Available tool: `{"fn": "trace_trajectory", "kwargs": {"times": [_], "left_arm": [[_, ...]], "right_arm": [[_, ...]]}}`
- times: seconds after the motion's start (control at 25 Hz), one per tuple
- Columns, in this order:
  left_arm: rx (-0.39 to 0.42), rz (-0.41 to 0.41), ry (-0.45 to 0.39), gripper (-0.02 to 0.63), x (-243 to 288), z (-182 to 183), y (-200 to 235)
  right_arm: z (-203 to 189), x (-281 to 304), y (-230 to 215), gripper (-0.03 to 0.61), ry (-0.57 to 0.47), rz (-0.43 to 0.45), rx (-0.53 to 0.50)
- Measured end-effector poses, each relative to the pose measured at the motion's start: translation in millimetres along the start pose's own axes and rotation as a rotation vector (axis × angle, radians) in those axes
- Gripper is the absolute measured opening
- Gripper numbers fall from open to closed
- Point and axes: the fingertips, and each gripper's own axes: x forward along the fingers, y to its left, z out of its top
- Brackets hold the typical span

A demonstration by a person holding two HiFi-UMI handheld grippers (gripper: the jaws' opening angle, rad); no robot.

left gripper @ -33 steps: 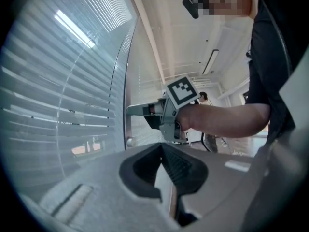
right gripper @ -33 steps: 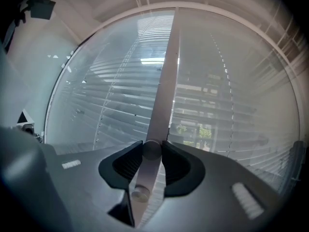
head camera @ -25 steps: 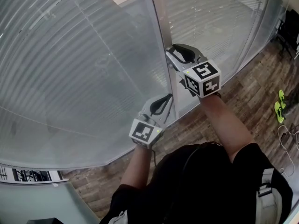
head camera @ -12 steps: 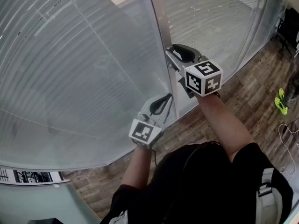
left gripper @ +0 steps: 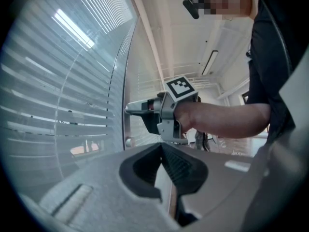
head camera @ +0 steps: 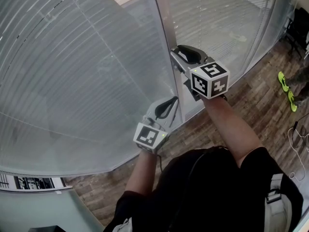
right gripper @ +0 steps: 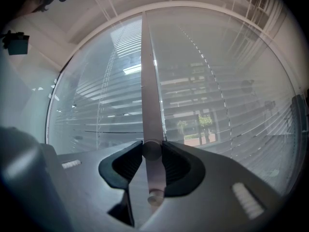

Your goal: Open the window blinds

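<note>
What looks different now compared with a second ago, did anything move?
The right gripper, clamped on the round knob on the window post, rolled slightly about its own length. At the right edge of the head view, someone's bright green shoes moved up the picture, toward the windows. The left gripper and the blinds look unchanged.

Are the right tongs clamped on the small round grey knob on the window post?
Yes, the right gripper view shows the right tongs pressing both sides of the small round grey knob on the window post.
</note>
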Motion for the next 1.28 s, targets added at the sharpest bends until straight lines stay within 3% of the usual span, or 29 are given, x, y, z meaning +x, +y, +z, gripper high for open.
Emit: {"fn": "trace_trajectory", "kwargs": {"times": [0.28, 0.44, 0.56, 0.76, 0.88, 0.96, 1.12, 1.28], "left_arm": [[-0.004, -0.002, 0.006, 0.003, 0, -3, -1], [-0.012, -0.001, 0.015, 0.004, 0, -7, -2], [-0.016, -0.004, 0.012, 0.004, -1, -7, -3], [-0.009, -0.006, 0.014, 0.003, -1, -7, -2], [-0.017, -0.001, 0.024, 0.003, -2, -7, -1], [-0.021, 0.005, 0.016, 0.003, -3, -9, 0], [0.001, 0.013, 0.003, 0.003, -4, -6, 3], [-0.008, 0.018, 0.0, 0.005, -6, -6, 4]], "right_arm": [[-1, -2, 1, 0.166, 0.01, 0.014, -0.037], [-13, -6, 2, 0.204, 0.05, 0.013, -0.15], [-18, -8, 6, 0.225, 0.099, 0.006, -0.347], [-3, -10, 11, 0.227, 0.178, -0.05, -0.908], [-6, -5, 15, 0.227, 0.217, -0.026, -1.14], [-9, -3, 16, 0.227, 0.235, -0.013, -1.226], [-12, 0, 18, 0.225, 0.251, 0.0, -1.29], [-13, 2, 18, 0.132, 0.259, -0.018, -1.351]]}}
